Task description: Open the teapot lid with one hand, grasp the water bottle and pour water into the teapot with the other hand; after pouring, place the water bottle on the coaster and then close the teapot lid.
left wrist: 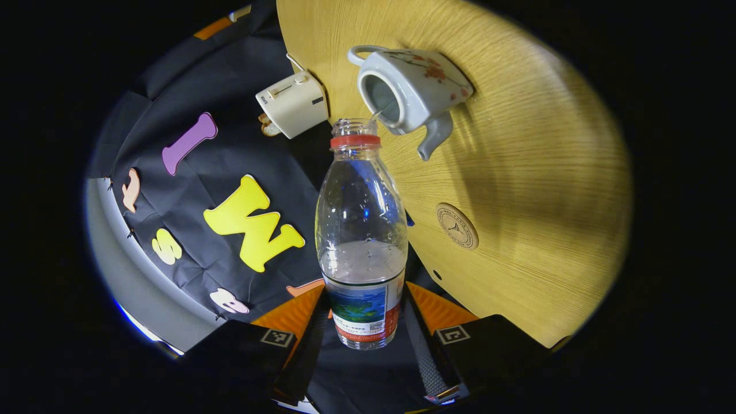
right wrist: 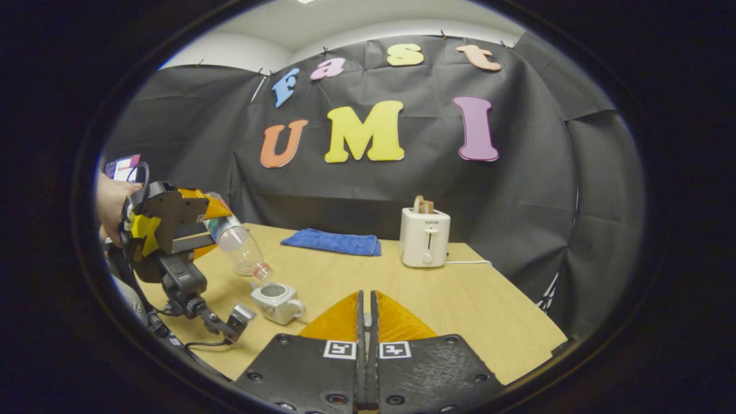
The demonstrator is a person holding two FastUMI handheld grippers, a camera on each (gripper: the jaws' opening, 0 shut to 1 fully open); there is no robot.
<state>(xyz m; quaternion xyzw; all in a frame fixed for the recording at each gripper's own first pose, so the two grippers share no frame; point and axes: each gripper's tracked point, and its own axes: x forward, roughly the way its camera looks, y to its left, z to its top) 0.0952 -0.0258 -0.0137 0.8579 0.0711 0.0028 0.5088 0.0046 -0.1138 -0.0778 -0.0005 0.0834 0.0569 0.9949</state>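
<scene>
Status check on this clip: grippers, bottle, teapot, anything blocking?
Left gripper shut on water bottle, tipped at open teapot, pouring. Right gripper shut; lid unseen. Coaster free.

Both views are sharp at centre and bowed by fisheye toward dim edges, with overhead light brightening the worktop (left wrist: 517, 172), soft shadows beside the teapot (left wrist: 411, 86) and small glints on the bottle (left wrist: 362, 218).

"SUPOR" on the toaster (right wrist: 425, 237)
</scene>
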